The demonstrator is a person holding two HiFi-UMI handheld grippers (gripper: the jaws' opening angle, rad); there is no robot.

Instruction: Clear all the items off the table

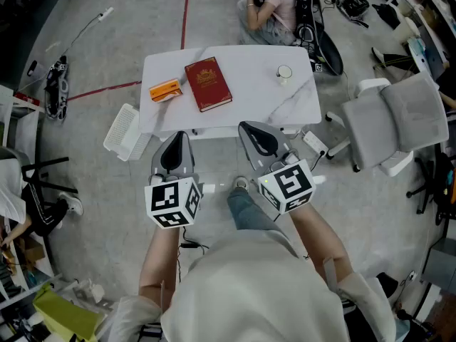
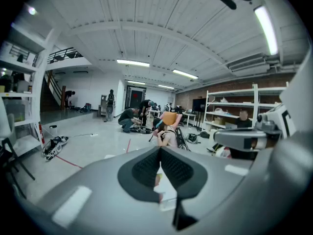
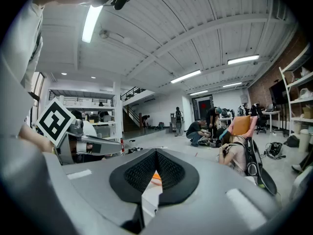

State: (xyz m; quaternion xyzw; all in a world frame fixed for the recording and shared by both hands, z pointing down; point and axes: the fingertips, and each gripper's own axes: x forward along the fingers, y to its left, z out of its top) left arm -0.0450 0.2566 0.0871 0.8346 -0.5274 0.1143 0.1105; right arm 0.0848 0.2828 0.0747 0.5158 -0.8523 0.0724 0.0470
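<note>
A white table (image 1: 249,105) stands ahead of me in the head view. On it lie a red book (image 1: 208,83), an orange box (image 1: 165,90) to its left and a small white cup (image 1: 284,73) at the right. My left gripper (image 1: 176,138) and right gripper (image 1: 249,130) hover side by side just short of the table's near edge, both shut with nothing between the jaws. In the left gripper view the shut jaws (image 2: 159,153) point level over the table; in the right gripper view the shut jaws (image 3: 155,156) let a sliver of the orange box (image 3: 155,178) show.
A white basket (image 1: 122,131) leans at the table's left side. A grey office chair (image 1: 395,120) stands to the right. A person (image 1: 274,9) sits on the floor beyond the table with bags and cables. Red tape lines (image 1: 187,9) cross the floor.
</note>
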